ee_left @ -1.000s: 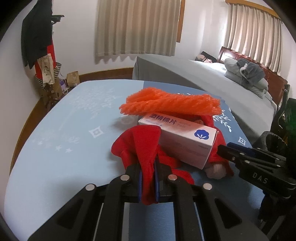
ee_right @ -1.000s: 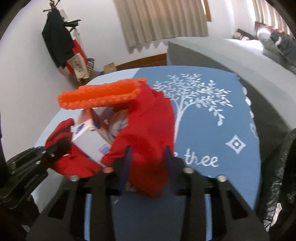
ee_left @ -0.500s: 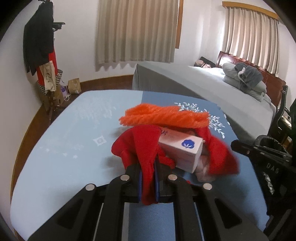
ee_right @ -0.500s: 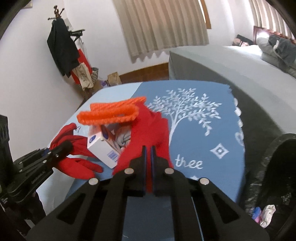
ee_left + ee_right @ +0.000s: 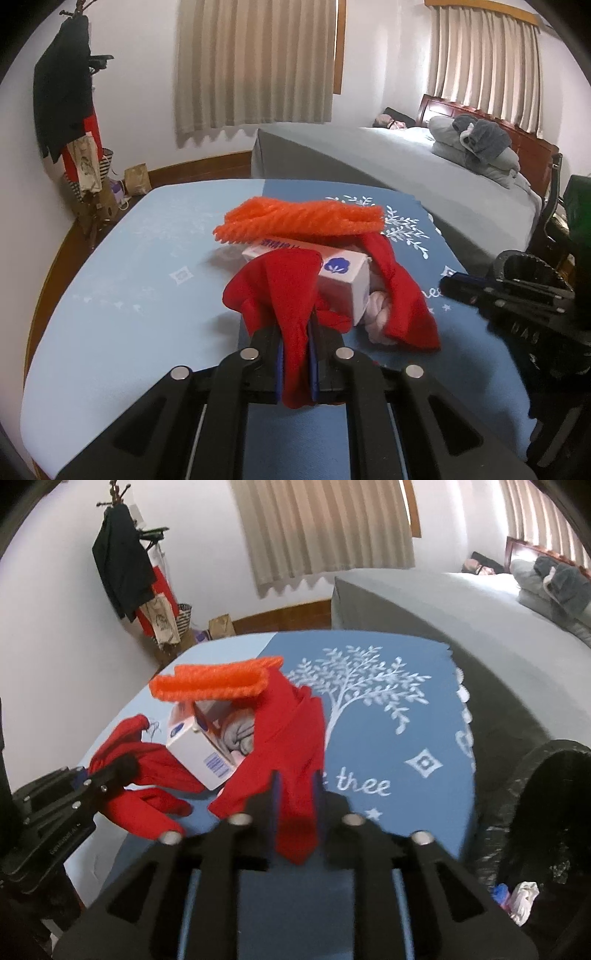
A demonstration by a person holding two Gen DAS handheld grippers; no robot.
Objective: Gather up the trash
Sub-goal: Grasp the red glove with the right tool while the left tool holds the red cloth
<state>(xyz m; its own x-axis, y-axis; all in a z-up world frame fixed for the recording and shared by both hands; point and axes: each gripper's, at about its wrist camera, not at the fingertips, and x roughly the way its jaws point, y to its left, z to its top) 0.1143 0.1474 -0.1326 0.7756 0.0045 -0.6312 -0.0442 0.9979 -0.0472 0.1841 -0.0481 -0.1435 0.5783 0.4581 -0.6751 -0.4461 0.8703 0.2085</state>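
A red plastic bag (image 5: 280, 288) rests on the blue tablecloth (image 5: 129, 295), spread between both grippers. It carries an orange foam net (image 5: 303, 219), a white box (image 5: 343, 269) with a blue flower mark, and a pinkish crumpled wad (image 5: 380, 314). My left gripper (image 5: 295, 325) is shut on the bag's near edge. My right gripper (image 5: 295, 782) holds the opposite edge of the red bag (image 5: 288, 738); its jaws are opening, with red film still filling the gap between the pads. Each wrist view also catches the other gripper: the right gripper (image 5: 458, 280) and the left gripper (image 5: 125, 766).
A black-lined trash bin (image 5: 554, 812) stands off the table's right edge, with scraps at its bottom. Behind the table is a grey bed (image 5: 406, 166) with pillows. A coat rack (image 5: 66, 92) stands by the left wall.
Both grippers have drawn back and up a little with the bag, and the box has turned. The right jaws pinched tight half a second ago and now stand wider apart. The bin has come into view.
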